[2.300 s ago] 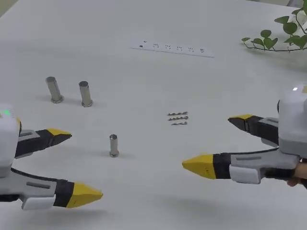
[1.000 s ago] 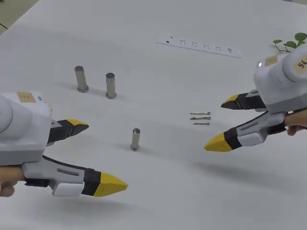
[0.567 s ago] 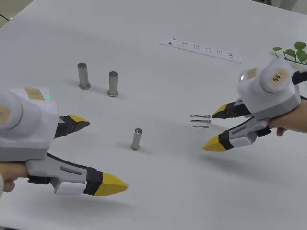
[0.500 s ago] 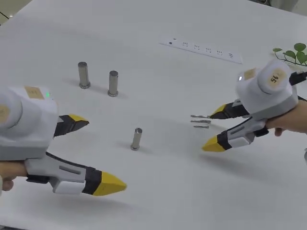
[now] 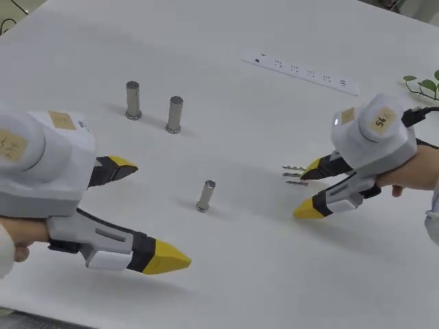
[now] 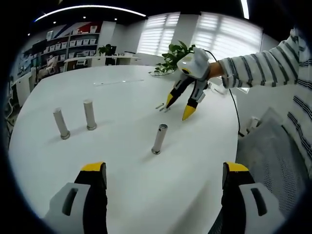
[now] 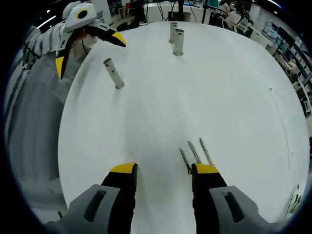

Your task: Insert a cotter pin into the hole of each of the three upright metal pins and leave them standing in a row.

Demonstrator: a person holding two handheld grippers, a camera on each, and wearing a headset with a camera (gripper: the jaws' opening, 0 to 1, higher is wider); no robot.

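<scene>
Right gripper (image 5: 306, 190): jaws wide, empty. Left gripper (image 5: 159, 212): also wide and empty, hovering near-left.

Three cotter pins (image 5: 295, 175) lie flat on the table (image 5: 226, 295), right of centre. They're parallel, long axes left-right. Their right ends sit just beside the right gripper's far jaw tip.

In the right gripper view the cotter pins (image 7: 195, 153) run roughly along the jaws' own line. They sit ahead of one jaw, not centred in the gap. My read: shift the right gripper slightly far to bracket one. It's far nearer, the left gripper is well apart.

Metal pins (image 5: 175, 114): two upright far-left. Lone metal pin (image 5: 206, 195) stands nearer centre. No cotter pins are fitted.
</scene>
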